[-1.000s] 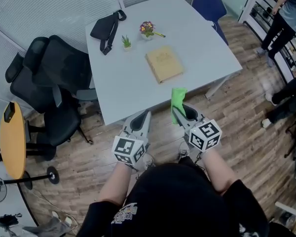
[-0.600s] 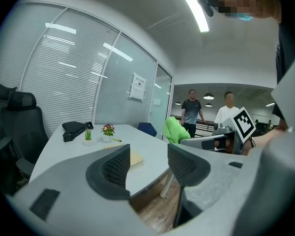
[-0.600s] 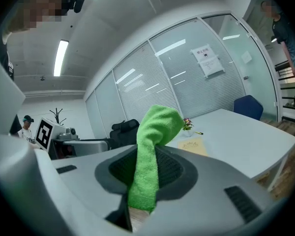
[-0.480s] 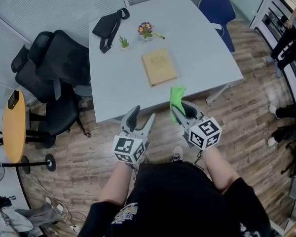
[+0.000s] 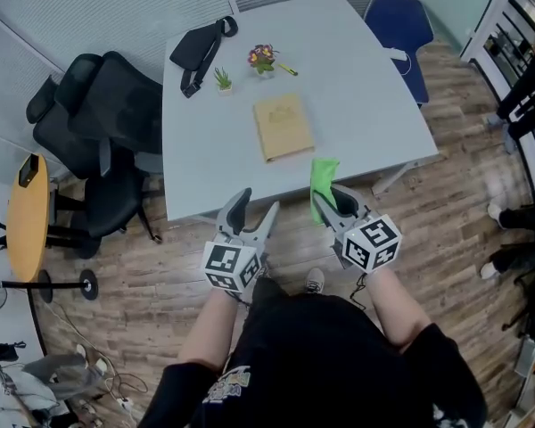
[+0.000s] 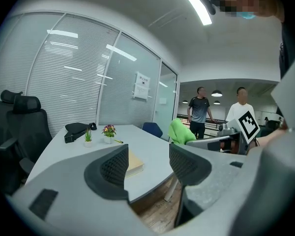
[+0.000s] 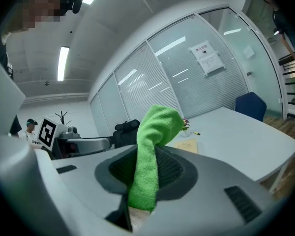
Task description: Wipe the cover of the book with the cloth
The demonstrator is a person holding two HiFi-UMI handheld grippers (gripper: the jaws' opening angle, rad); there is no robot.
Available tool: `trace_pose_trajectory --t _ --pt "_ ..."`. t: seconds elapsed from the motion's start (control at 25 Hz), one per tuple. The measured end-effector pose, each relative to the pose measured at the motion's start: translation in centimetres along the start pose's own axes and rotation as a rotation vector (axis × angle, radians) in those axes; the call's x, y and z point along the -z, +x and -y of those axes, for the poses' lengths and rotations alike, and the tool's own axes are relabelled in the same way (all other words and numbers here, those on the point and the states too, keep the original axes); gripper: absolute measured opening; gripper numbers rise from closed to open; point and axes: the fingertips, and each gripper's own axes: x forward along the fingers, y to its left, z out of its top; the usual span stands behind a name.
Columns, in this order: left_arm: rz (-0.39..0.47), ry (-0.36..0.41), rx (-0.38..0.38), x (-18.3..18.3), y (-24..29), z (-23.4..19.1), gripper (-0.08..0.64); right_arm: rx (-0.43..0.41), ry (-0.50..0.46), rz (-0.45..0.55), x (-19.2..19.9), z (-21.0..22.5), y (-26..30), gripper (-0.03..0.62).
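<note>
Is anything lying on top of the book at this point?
Nothing: the book shows a bare tan cover. The green cloth is clamped in the right gripper, away from it. Anything beneath the book is covered.

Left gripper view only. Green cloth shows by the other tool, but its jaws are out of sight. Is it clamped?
Observer: Yes. Right gripper view: the right tool is shut on the green cloth, which sticks up out of the jaws.
Operator: My jaw half blocks the book. Cover clear?
Observer: Head view shows the whole book flat on the table, nothing on its cover.
Operator: Right tool over the table yet?
Observer: No. Head view has it short of the near edge, against the wooden floor.
</note>
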Motion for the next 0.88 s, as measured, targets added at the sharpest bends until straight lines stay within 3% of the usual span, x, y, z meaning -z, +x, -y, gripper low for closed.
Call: trace_pose_trajectory --t 0.4,0.88 --pt "-0.005 -0.026 0.002 -0.3 2.1 -2.8 0.247 0.037 0.017 -0.003 -0.4 1.5 2.1 0.097" --pt "-0.057 -0.09 0.122 0.0 8.2 -9.7 0.258 0.172 0.029 -0.007 -1.8 4.3 8.4 0.097"
